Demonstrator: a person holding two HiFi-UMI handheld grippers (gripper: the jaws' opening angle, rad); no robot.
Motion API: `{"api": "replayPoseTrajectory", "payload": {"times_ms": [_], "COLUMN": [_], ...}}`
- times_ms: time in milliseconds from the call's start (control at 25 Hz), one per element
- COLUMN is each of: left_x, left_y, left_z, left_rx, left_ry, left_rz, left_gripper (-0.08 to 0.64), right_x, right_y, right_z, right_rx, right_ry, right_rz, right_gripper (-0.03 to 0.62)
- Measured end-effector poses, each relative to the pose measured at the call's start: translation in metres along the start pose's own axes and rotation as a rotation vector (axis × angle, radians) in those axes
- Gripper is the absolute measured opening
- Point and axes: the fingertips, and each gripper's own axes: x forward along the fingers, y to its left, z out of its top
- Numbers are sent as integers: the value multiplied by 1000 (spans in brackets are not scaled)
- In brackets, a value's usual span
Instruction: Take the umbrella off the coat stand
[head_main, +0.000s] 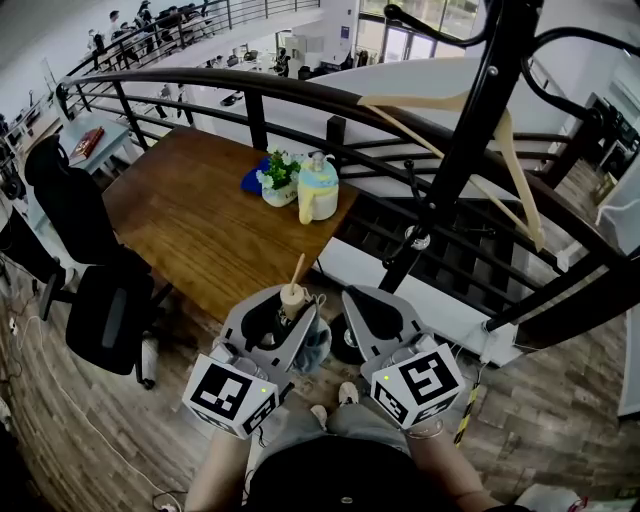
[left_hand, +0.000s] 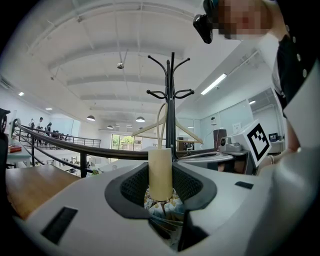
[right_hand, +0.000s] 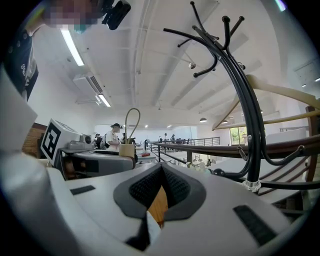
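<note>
The left tool (left_hand: 161, 170) is clamped on the folded umbrella (head_main: 293, 296). The umbrella stands upright between the jaws, with its cream handle on top and blue patterned cloth bunched below. The right tool (right_hand: 161, 167) is just beside it, empty, jaws together. The black coat stand (head_main: 470, 130) rises beyond them, next to the wooden desk (head_main: 190, 220).

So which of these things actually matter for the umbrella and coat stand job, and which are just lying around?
Part of the job: umbrella, coat stand, left hand-held gripper gripping the umbrella.

Just lying about: wooden hanger, table, potted plant, jug, office chair.
</note>
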Motion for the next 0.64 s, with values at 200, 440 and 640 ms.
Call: {"api": "replayPoseTrajectory", "payload": {"times_ms": [200,440,640], "left_x": [1,-3,-1], "left_y": [-6,-13,-17], "left_z": [1,2,7], "left_rx": [0,0,6], "left_ry": [-8,-22,-22], "left_rz": [-13,-21,-33], "left_gripper": [149,149,149], "right_x": [-2,-8,-9], "right_y": [-3,0,1], "right_z": [0,1,2], "right_rx": [-11,-23,-51], "right_ry": [2,3,12], "right_rz": [-6,-5,0], "right_gripper": [26,26,26]}}
